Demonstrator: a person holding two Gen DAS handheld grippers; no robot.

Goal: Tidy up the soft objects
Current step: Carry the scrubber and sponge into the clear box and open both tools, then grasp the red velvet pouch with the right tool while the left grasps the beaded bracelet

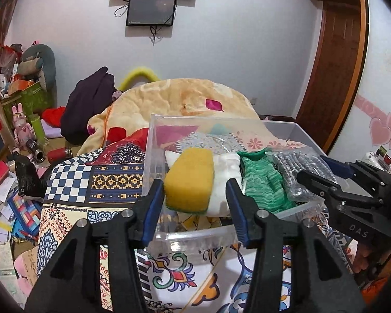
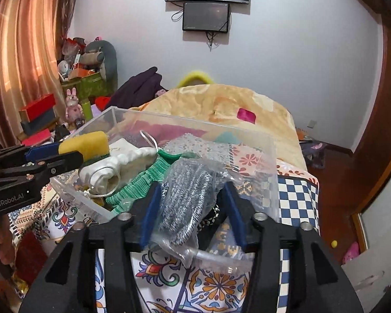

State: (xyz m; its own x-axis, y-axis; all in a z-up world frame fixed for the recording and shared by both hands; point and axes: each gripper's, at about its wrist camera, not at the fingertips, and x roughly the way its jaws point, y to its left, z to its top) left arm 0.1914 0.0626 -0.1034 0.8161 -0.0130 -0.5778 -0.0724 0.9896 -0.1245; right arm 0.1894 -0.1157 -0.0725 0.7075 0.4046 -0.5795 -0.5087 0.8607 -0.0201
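A clear plastic box (image 1: 193,237) stands on a patterned bedspread and holds soft things. In the left wrist view a yellow sponge (image 1: 189,180) lies on a white cloth (image 1: 225,180), beside a green knit cloth (image 1: 264,185) and a grey knit item in a plastic bag (image 1: 299,169). My left gripper (image 1: 195,198) is open, its fingers on either side of the sponge without pressing it. My right gripper (image 2: 193,203) is open around the bagged grey knit item (image 2: 187,203) at the box's near edge. The box (image 2: 91,206), sponge (image 2: 91,143), white cloth (image 2: 122,164) and green cloth (image 2: 143,182) also show in the right wrist view.
A beige blanket (image 1: 190,96) is heaped behind the box. Dark clothing (image 1: 88,104) lies at its left. Boxes, toys and papers (image 1: 13,130) crowd the floor on the left. A wooden door (image 1: 333,60) stands at the right. Screens (image 1: 153,0) hang on the wall.
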